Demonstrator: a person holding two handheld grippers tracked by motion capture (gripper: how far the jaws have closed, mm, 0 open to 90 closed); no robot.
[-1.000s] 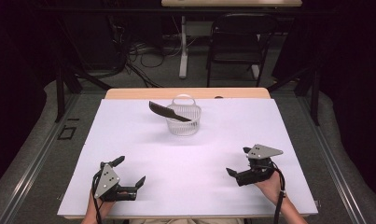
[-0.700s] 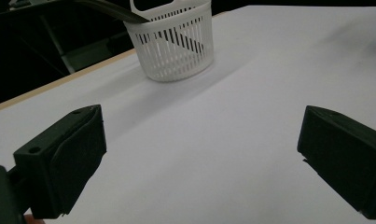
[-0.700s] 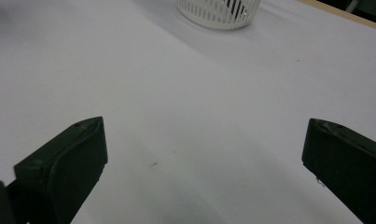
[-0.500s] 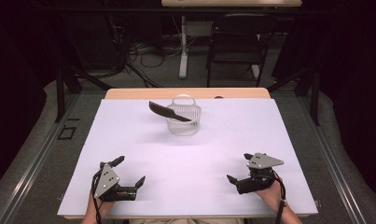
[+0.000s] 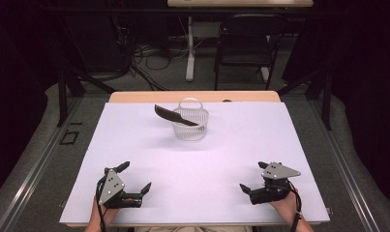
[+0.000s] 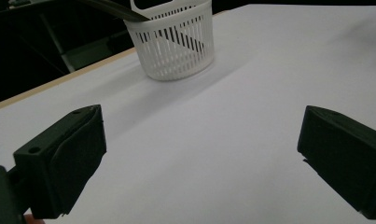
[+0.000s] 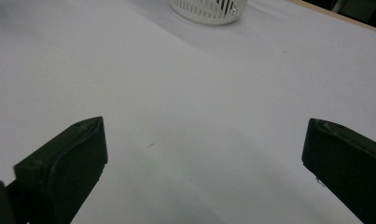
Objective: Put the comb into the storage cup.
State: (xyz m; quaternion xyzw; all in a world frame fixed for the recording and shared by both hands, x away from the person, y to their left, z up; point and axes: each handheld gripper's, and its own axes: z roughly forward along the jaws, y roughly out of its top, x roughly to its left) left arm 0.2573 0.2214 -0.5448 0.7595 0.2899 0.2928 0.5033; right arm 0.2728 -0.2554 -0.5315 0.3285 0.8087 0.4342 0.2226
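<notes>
Since a second ago the right gripper [image 5: 253, 186] has slid back toward the person's edge of the surface [image 5: 231, 159] and a little lower, while the left gripper [image 5: 134, 181] has kept its place near the front left corner. Both rest low on the white sheet, each held by a hand coming in from the bottom of the high view, and they lie well apart from each other. On the left gripper the fingers [image 6: 64, 163] are spread wide with nothing between them, bare white sheet showing in the gap. On the right gripper the fingers [image 7: 64, 163] are spread just as wide, also with nothing between them. Far from both, toward the back of the surface and near its middle, stands a white slotted basket [image 5: 190, 126], upright, with a thin handle arching over its rim. A black spatula [image 5: 173, 115] leans in the basket, one end down inside it and the broader, flat end sticking out over the rim up and to the left. In the left gripper view the basket [image 6: 174, 44] stands ahead and slightly left of the gap between the fingers, with the dark spatula [image 6: 115, 8] crossing its rim. In the right gripper view the bottom of the basket [image 7: 209, 11] shows at the top edge. Behind the surface a chair [image 5: 246, 48] stands on the floor.
</notes>
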